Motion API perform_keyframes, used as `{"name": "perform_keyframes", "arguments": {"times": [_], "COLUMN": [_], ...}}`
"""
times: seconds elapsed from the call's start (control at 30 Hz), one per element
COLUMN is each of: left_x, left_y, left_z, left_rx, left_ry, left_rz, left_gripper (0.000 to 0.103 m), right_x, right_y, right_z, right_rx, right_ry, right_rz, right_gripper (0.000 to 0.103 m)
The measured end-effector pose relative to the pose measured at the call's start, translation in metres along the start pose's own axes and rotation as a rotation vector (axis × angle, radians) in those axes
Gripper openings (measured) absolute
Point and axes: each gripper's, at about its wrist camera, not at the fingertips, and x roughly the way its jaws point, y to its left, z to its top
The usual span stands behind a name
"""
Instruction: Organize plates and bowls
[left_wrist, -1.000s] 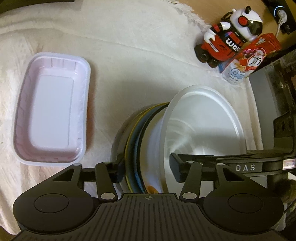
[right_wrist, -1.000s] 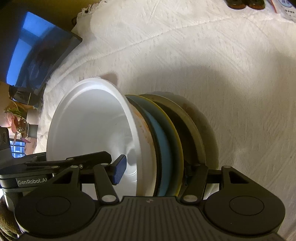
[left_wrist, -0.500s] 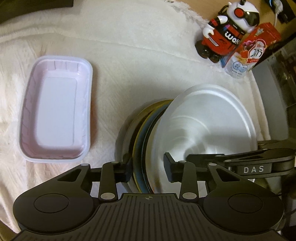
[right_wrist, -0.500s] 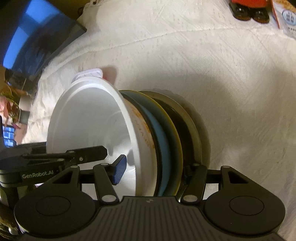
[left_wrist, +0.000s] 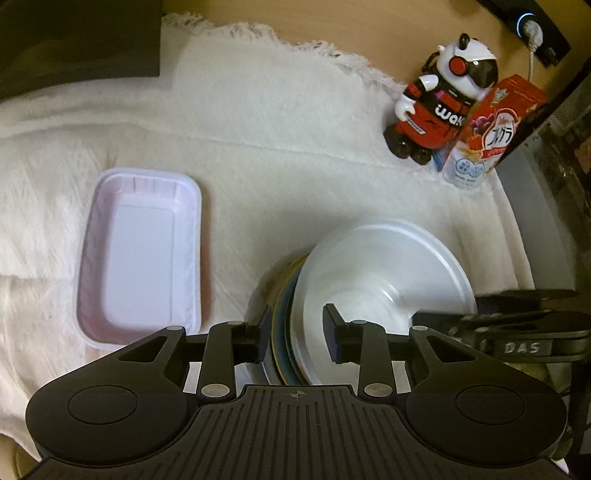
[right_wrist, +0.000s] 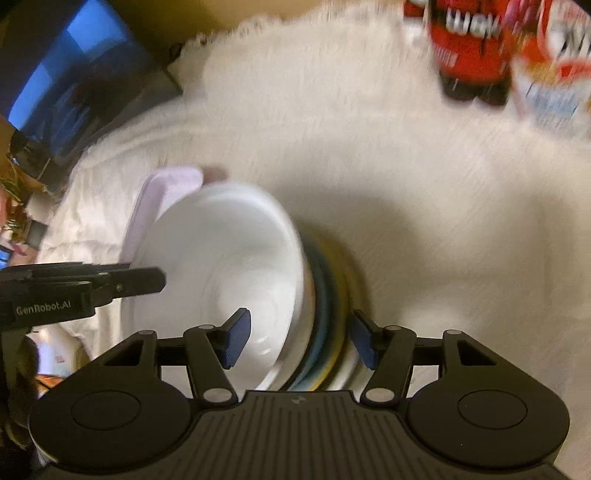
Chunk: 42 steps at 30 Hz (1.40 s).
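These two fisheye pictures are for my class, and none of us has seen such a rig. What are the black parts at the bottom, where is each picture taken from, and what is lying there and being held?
No robot arm here: a person holds a two-finger gripper in each hand, with a camera on each looking along its fingers. The black parts are the grippers themselves.

In the left wrist view, the left gripper straddles a stack of dishes, white bowl innermost; its jaws have just been closing on it. The right wrist view, blurred, shows the right gripper around the same stack from the opposite side; whether its pads press is unclear.

On the white cloth lie an empty pale tray, a toy figure and a snack carton.
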Motion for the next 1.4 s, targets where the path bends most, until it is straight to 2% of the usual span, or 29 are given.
{"name": "perform_keyframes", "arguments": {"times": [0.13, 0.2, 0.3, 0.5, 0.57, 0.67, 0.73, 0.8, 0.87, 0.93, 1.07, 1.17, 1.27, 1.4], "left_x": [0.008, 0.009, 0.007, 0.007, 0.005, -0.006, -0.017, -0.030, -0.042, -0.050, -0.049, -0.038, -0.022, 0.008], "left_y": [-0.002, -0.005, -0.007, -0.005, -0.001, 0.010, 0.019, 0.029, 0.043, 0.061, 0.109, 0.146, 0.175, 0.192], "left_z": [-0.001, -0.001, 0.000, -0.001, 0.000, 0.003, 0.007, 0.011, 0.015, 0.020, 0.026, 0.030, 0.034, 0.034], "left_rx": [-0.003, -0.001, 0.003, 0.014, 0.002, -0.025, -0.037, -0.040, -0.049, -0.066, -0.128, -0.181, -0.206, -0.203], "left_ry": [0.026, 0.026, 0.017, 0.020, 0.027, 0.022, 0.001, -0.036, -0.086, -0.140, -0.217, -0.231, -0.208, -0.133], "left_rz": [-0.032, -0.020, -0.025, 0.013, -0.012, -0.092, -0.120, -0.117, -0.099, -0.062, 0.039, 0.077, 0.068, 0.085], "left_gripper": [0.032, 0.032, 0.031, 0.031, 0.028, 0.028, 0.028, 0.028, 0.028, 0.028, 0.029, 0.029, 0.029, 0.029], "right_x": [-0.016, -0.018, -0.013, -0.010, -0.017, -0.034, -0.045, -0.052, -0.055, -0.054, -0.029, -0.001, 0.035, 0.091], "right_y": [0.004, 0.004, -0.001, -0.008, -0.002, 0.011, 0.025, 0.041, 0.059, 0.079, 0.121, 0.144, 0.163, 0.177], "right_z": [0.001, 0.002, 0.001, -0.002, 0.000, 0.009, 0.017, 0.028, 0.040, 0.053, 0.079, 0.092, 0.102, 0.116], "right_rx": [-0.071, -0.090, -0.079, -0.049, -0.064, -0.109, -0.149, -0.189, -0.217, -0.241, -0.249, -0.227, -0.210, -0.149], "right_ry": [-0.082, -0.106, -0.113, -0.093, -0.111, -0.162, -0.193, -0.223, -0.241, -0.244, -0.170, -0.100, -0.006, 0.133], "right_rz": [-0.063, -0.093, -0.144, -0.140, -0.148, -0.176, -0.219, -0.266, -0.279, -0.265, -0.206, -0.174, -0.167, -0.183], "right_gripper": [0.067, 0.068, 0.070, 0.072, 0.072, 0.072, 0.073, 0.073, 0.075, 0.082, 0.083, 0.083, 0.083, 0.083]}}
